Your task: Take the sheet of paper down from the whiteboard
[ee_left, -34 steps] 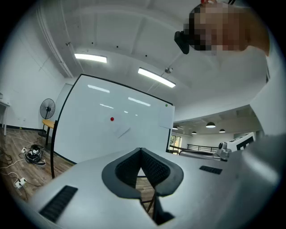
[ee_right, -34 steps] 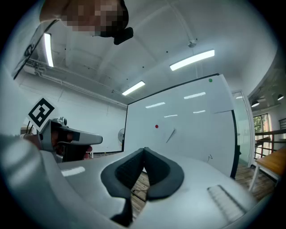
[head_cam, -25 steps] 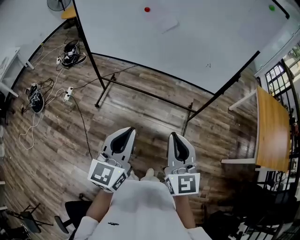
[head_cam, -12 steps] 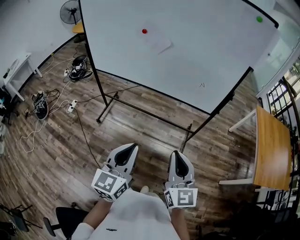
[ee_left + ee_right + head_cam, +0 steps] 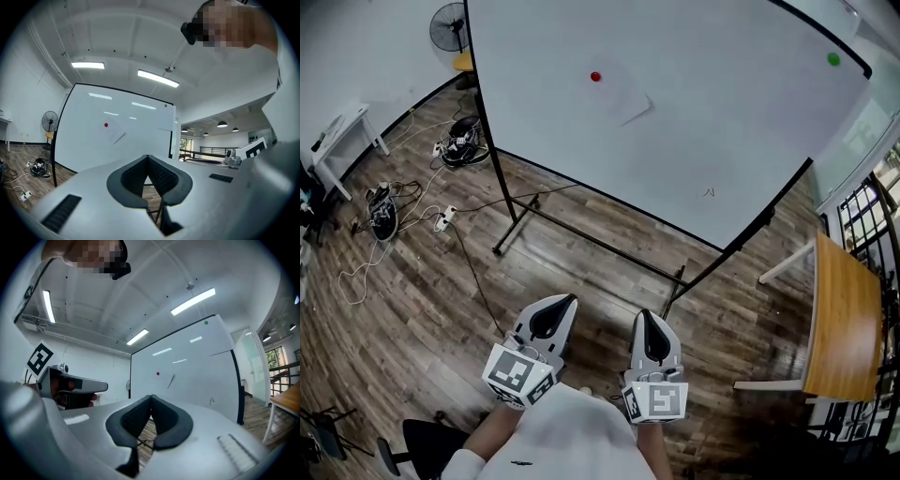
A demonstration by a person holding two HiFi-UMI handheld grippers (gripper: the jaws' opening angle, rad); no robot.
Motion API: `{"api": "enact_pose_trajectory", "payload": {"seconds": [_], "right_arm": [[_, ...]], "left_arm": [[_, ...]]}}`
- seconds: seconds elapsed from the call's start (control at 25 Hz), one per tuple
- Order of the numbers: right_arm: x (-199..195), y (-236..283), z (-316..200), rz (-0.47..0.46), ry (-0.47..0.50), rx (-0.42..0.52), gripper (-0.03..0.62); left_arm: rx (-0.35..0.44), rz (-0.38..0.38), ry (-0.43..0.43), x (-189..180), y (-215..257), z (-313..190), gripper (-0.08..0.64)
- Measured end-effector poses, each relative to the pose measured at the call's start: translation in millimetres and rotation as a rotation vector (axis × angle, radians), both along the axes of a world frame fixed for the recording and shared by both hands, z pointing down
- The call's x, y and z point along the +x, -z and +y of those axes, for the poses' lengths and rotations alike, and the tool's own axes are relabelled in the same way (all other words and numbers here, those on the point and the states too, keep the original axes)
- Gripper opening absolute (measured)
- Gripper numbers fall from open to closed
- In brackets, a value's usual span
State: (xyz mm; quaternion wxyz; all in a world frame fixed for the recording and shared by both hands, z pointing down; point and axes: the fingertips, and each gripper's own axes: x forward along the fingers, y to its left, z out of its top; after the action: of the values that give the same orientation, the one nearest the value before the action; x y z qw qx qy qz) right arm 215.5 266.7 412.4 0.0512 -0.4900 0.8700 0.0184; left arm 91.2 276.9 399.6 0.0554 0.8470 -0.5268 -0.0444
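Flanking the whiteboard (image 5: 712, 122): cables (image 5: 384, 202) and a fan (image 5: 448, 28) off its left edge, a wooden table (image 5: 844, 309) off its right — wood floor (image 5: 581, 267) before it. The sheet of paper (image 5: 621, 94) hangs near its top edge under a red magnet (image 5: 596, 77). The left gripper (image 5: 562, 302) and right gripper (image 5: 643, 319) are clenched, empty.

A red magnet (image 5: 595, 76) pins paper (image 5: 624, 97) to the whiteboard (image 5: 712, 122).

You face one whiteboard (image 5: 703, 122), one sheet of paper (image 5: 624, 97) and two magnets: red magnet (image 5: 595, 77), green magnet (image 5: 833, 59). You hold two tools: left tool (image 5: 566, 301), right tool (image 5: 643, 317).
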Motion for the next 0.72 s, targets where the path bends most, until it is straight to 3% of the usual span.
{"api": "enact_pose_trajectory", "payload": {"seconds": [0.28, 0.72], "right_arm": [[-41, -5, -73, 0.017, -0.024, 0.0, -0.003], [-129, 36, -254, -0.016, -0.164, 0.012, -0.003]], "left_arm": [[0.02, 0.021, -0.038, -38, 1, -85, 0.006], [0.033, 0.002, -0.182, -117, 32, -275, 0.006]]}}
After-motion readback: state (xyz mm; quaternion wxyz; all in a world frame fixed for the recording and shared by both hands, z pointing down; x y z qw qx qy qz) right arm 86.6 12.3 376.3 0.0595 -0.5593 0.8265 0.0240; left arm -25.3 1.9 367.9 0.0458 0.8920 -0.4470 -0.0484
